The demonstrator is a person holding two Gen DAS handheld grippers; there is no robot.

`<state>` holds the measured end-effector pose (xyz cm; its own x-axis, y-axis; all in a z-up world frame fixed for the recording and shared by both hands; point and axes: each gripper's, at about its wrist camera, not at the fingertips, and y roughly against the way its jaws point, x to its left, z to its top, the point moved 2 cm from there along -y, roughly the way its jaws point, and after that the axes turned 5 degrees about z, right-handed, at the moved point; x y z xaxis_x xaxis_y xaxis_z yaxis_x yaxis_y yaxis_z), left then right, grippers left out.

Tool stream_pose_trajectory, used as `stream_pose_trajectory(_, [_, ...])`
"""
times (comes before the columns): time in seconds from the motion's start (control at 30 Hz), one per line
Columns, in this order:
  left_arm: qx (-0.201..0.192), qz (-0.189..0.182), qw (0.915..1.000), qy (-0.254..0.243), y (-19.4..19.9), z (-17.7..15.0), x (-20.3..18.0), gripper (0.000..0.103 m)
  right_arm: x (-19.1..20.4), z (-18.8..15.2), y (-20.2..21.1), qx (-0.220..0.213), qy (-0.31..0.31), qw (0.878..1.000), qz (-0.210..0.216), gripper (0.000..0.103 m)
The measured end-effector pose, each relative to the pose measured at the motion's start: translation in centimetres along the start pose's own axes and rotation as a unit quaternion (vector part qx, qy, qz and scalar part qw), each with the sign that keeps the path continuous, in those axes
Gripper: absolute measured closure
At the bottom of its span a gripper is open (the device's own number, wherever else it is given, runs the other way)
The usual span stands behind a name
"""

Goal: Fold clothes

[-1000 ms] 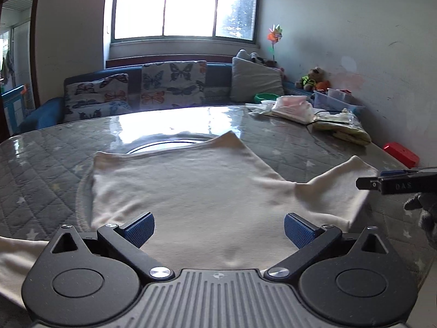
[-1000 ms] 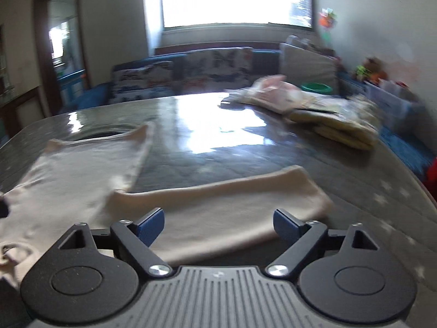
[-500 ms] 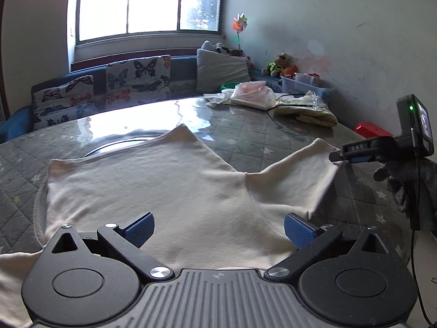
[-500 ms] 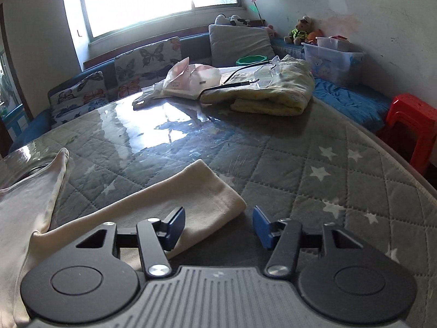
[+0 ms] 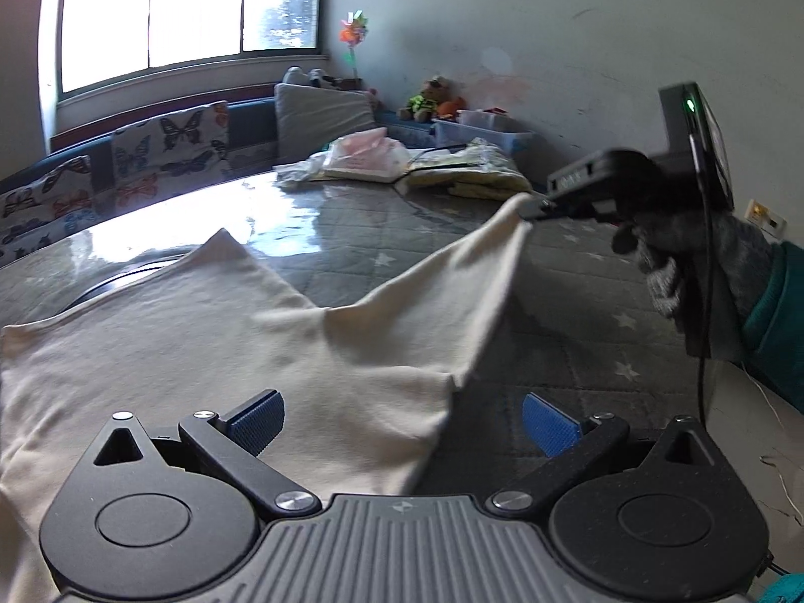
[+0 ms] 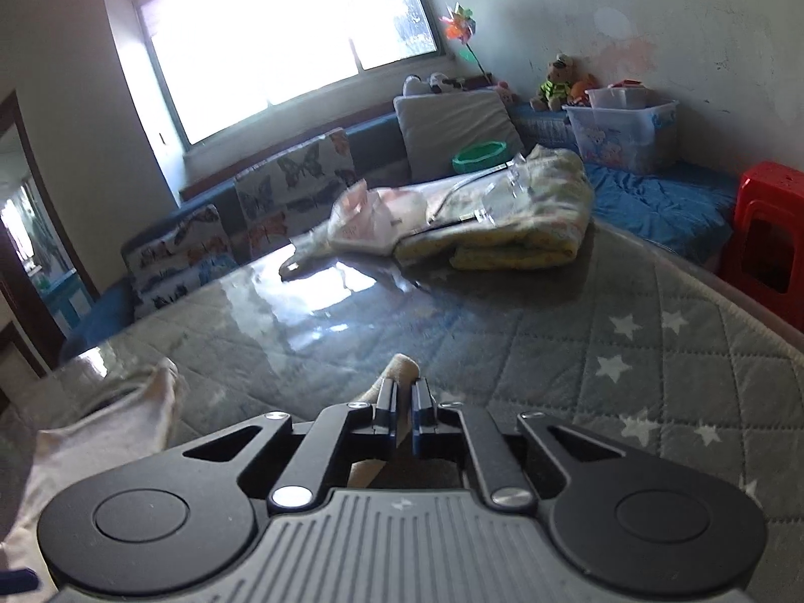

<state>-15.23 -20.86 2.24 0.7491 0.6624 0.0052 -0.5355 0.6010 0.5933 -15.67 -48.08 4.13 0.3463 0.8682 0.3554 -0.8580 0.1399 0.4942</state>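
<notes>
A cream shirt (image 5: 201, 331) lies spread on the grey quilted table (image 5: 578, 311). Its right sleeve (image 5: 452, 296) is lifted off the table and pulled up to the right. My right gripper (image 5: 532, 211), held by a gloved hand (image 5: 668, 261), is shut on the sleeve's end. In the right wrist view the sleeve end (image 6: 402, 367) sticks out between the closed blue pads of my right gripper (image 6: 402, 402). My left gripper (image 5: 402, 419) hovers open over the shirt's near edge, with nothing between its fingers.
A folded yellow garment (image 6: 517, 231) and a pink plastic bag (image 6: 372, 221) lie at the table's far side. Behind them are a sofa with butterfly cushions (image 6: 291, 181), a clear storage box (image 6: 623, 130) and a red stool (image 6: 764, 236) on the right.
My right gripper has shut on the sleeve's end and raised it off the table. The left gripper stays open and has swung a little to the right.
</notes>
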Motion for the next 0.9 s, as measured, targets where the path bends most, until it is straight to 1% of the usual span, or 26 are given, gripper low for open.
stream_pose_trajectory(0.07, [0.000,-0.006,0.9999,-0.008,-0.3,0.1,-0.6,0.000,0.1,0.6,0.5,-0.010,-0.007,1.000,0.007,0.099])
stream_pose_trajectory(0.13, [-0.002,-0.021,0.9997,-0.011,-0.4,0.2,-1.1,0.000,0.2,1.0,1.0,-0.018,-0.006,1.000,0.011,0.099])
stream_pose_trajectory(0.27, [-0.001,-0.070,0.9974,-0.018,-1.2,0.4,-1.8,0.000,0.9,1.9,1.8,-0.027,-0.005,0.999,0.031,0.099])
stream_pose_trajectory(0.43, [0.016,-0.107,0.9940,-0.011,-3.1,0.3,-2.4,0.000,3.5,3.7,3.0,-0.041,0.024,0.997,0.068,0.099])
stream_pose_trajectory(0.5, [0.016,-0.120,0.9927,-0.005,-3.9,0.2,-2.5,0.000,4.6,4.3,3.4,-0.046,0.037,0.995,0.079,0.099])
stream_pose_trajectory(0.57, [0.024,-0.127,0.9916,0.008,-4.7,0.2,-2.4,0.000,5.8,4.8,4.0,-0.052,0.050,0.993,0.091,0.099])
stream_pose_trajectory(0.73, [0.005,-0.093,0.9952,0.031,-2.2,-0.3,0.5,0.000,8.0,5.5,5.1,-0.059,0.076,0.990,0.107,0.099])
stream_pose_trajectory(0.8, [-0.002,-0.079,0.9961,0.040,-1.2,-0.4,1.7,0.000,8.3,5.7,5.4,-0.060,0.082,0.989,0.106,0.099])
stream_pose_trajectory(0.9, [-0.013,-0.058,0.9968,0.054,0.3,-0.7,3.5,0.000,8.1,5.7,5.4,-0.057,0.084,0.991,0.092,0.099])
